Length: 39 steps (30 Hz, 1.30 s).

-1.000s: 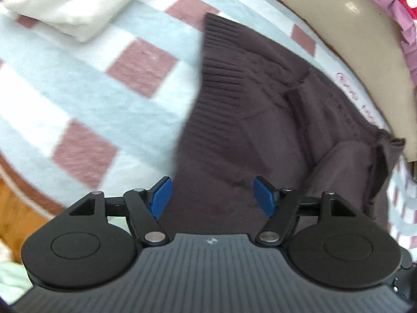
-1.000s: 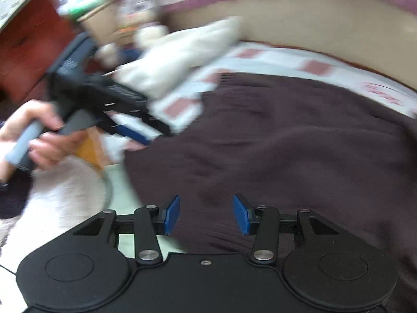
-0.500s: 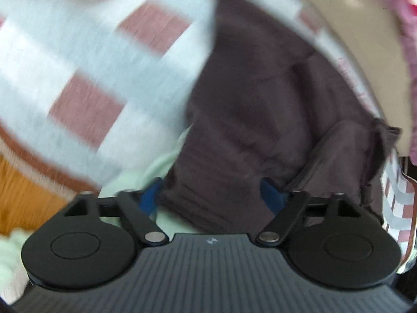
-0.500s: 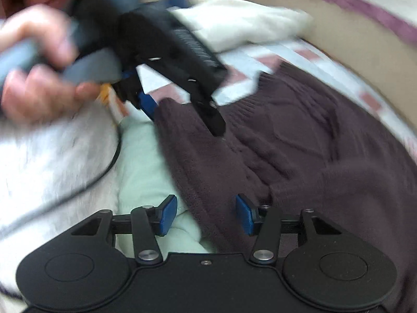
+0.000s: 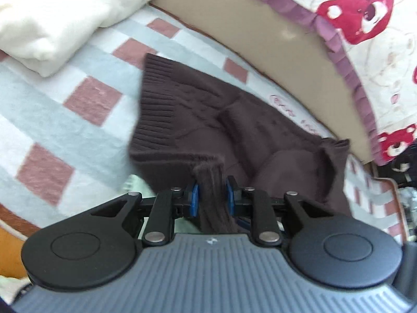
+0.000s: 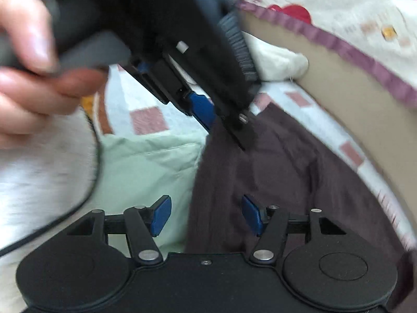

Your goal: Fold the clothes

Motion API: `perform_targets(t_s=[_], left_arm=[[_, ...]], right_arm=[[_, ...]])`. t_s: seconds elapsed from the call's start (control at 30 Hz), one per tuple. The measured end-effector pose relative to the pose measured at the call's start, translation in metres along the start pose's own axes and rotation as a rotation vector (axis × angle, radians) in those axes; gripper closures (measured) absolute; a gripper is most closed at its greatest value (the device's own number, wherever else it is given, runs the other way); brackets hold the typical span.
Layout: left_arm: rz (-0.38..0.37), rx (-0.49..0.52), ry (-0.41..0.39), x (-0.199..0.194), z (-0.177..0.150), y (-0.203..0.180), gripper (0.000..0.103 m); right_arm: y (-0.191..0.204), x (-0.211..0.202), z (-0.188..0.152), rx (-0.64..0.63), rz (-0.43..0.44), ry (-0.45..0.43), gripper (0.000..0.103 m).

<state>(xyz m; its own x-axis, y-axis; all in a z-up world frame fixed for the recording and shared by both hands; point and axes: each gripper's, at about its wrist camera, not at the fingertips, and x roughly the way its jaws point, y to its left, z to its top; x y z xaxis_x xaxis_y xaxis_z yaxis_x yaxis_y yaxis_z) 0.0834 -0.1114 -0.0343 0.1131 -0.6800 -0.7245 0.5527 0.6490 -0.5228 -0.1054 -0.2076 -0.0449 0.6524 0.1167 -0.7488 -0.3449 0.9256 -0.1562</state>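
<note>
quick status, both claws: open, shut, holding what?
Left claw: closing on a bunched fold of the brown sweater.
Right claw: open, closing, sweater edge between pads, not pinched.

Person's hand point(image 6: 28, 60) blurred, cut off at frame's left edge.

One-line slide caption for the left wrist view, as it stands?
Left gripper closing on a bunched edge of the brown knit sweater lying on the checked blanket.

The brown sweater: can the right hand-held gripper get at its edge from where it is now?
Probably yes. The right hand-held gripper is closing with the brown sweater edge between its fingers, nothing blocking. The left hand-held gripper already pinches a fold farther along.
</note>
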Motion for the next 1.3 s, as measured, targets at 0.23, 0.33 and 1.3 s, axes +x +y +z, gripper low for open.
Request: perform_targets(t_s=[0.23, 0.33, 1.3], left_arm=[[-0.046, -0.027, -0.057, -0.006, -0.001, 0.006, 0.052], [-0.023, -0.076, -0.044, 0.002, -0.001, 0.002, 0.012], [-0.357, 0.831, 0.228, 0.159, -0.073, -0.293, 0.053]], right_arm=[[-0.076, -0.021, -0.015, 0.494, 0.153, -0.154, 0.091], [-0.085, -0.038, -0.025, 0.535, 0.149, -0.181, 0.091], [-0.152, -0.154, -0.232, 0.976, -0.485, -0.206, 0.094]])
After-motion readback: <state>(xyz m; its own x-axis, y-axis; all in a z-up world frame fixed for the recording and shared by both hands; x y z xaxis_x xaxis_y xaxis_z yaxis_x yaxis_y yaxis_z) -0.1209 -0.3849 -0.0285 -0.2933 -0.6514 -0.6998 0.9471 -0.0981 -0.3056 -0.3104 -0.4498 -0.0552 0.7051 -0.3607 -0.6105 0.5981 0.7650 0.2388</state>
